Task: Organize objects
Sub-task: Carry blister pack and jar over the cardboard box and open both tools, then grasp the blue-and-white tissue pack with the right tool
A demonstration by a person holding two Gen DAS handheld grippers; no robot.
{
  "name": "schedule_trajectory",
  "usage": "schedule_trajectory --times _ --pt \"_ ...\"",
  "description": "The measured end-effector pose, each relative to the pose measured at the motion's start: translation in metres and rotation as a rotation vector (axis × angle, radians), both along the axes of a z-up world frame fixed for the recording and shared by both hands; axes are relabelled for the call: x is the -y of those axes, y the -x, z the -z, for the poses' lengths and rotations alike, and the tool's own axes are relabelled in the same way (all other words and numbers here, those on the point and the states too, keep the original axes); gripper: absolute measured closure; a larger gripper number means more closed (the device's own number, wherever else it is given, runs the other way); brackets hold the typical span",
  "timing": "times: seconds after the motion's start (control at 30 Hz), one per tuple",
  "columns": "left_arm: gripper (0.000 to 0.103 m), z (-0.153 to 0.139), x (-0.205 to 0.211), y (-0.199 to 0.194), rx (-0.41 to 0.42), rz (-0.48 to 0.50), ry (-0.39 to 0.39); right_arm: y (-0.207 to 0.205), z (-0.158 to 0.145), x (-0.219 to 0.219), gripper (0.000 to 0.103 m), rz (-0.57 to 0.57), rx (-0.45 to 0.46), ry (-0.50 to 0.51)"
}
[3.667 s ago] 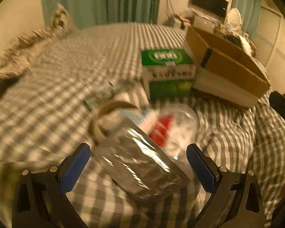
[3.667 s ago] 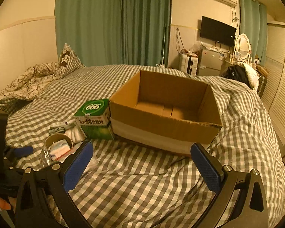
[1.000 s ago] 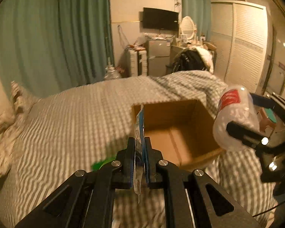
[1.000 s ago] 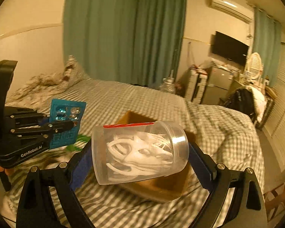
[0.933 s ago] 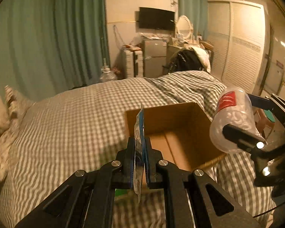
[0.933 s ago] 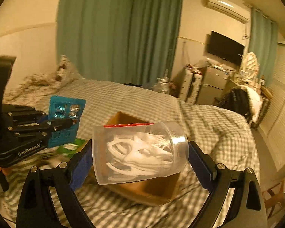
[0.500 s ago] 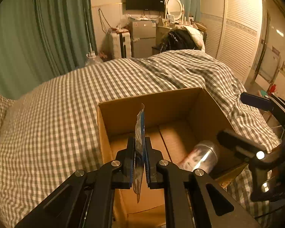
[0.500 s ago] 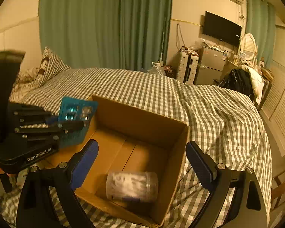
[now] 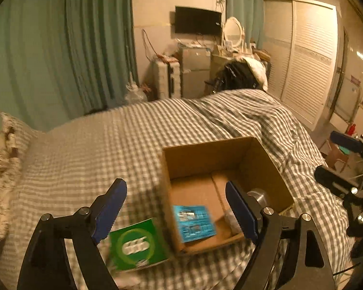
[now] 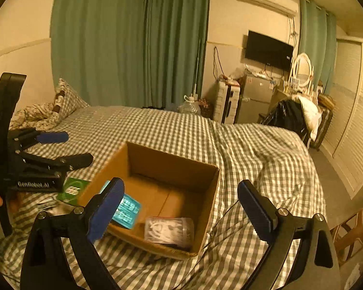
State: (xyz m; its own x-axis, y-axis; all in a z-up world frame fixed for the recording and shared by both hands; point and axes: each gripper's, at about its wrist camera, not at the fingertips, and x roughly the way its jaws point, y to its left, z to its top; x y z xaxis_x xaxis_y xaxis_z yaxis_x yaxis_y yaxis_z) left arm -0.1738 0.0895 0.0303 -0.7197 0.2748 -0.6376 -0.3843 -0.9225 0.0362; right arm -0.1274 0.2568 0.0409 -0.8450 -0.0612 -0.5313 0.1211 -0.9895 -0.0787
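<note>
Left wrist view is showing a checked bedspread (image 9: 89,145) under green curtains (image 9: 67,48), with a cardboard box (image 9: 266,159) lying open on it. Inside are sitting a blue blister card (image 9: 193,220) against the near-left wall and a clear jar (image 10: 169,229) on its side; a green box (image 9: 135,246) is touching the carton's outer left wall. Left gripper (image 9: 176,210) and right gripper (image 10: 181,210) are both hovering above with jaws spread wide, gripping nothing.
</note>
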Motion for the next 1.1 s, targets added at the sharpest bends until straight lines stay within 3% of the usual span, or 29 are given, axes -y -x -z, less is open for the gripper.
schedule_trajectory --times 0.17,0.33,0.5,0.73,0.9,1.1 --pt "0.006 -0.022 0.052 -0.040 -0.050 -0.065 0.004 -0.033 -0.024 0.030 0.006 -0.047 -0.038 -0.019" --pt "0.003 -0.009 0.101 -0.064 -0.050 -0.161 0.023 -0.057 -0.022 0.072 0.004 -0.117 -0.046 -0.021" --pt "0.003 0.038 0.140 -0.083 -0.002 -0.286 0.074 -0.061 0.020 0.121 0.004 -0.211 0.010 -0.006" --pt "0.003 0.102 0.165 -0.094 0.081 -0.370 0.123 -0.040 0.113 0.182 0.004 -0.372 0.212 0.004" --pt "0.003 0.122 0.170 -0.090 0.102 -0.381 0.181 -0.025 0.160 0.212 0.004 -0.422 0.339 -0.014" --pt "0.003 0.136 0.185 -0.088 0.168 -0.382 0.129 -0.007 0.187 0.230 0.004 -0.464 0.413 -0.012"
